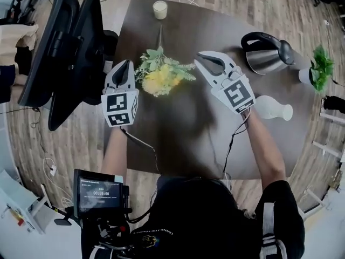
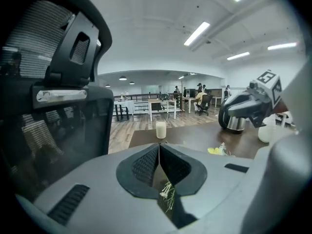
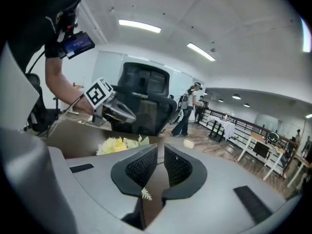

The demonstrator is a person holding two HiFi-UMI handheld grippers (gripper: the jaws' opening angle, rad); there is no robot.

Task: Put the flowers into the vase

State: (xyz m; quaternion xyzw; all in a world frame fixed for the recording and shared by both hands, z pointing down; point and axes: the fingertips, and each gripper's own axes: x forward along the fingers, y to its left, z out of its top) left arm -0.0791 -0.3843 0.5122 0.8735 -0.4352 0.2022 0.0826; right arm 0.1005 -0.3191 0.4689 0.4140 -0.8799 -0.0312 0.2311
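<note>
A bunch of yellow flowers with green leaves (image 1: 160, 75) lies flat on the dark table (image 1: 178, 139), its stem pointing to the far edge. The white vase (image 1: 273, 108) stands at the right, behind my right hand. My left gripper (image 1: 128, 64) hovers just left of the blooms, jaws shut and empty. My right gripper (image 1: 201, 58) hovers just right of them, also shut and empty. In the right gripper view the flowers (image 3: 118, 145) lie ahead to the left, beyond my right gripper (image 3: 161, 151). A leaf sprig shows below my left gripper (image 2: 159, 147).
A steel kettle (image 1: 265, 53) stands at the table's far right. A pale candle (image 1: 160, 9) sits at the far edge. A black office chair (image 1: 67, 55) crowds the table's left side. A small potted plant (image 1: 318, 69) is off to the right.
</note>
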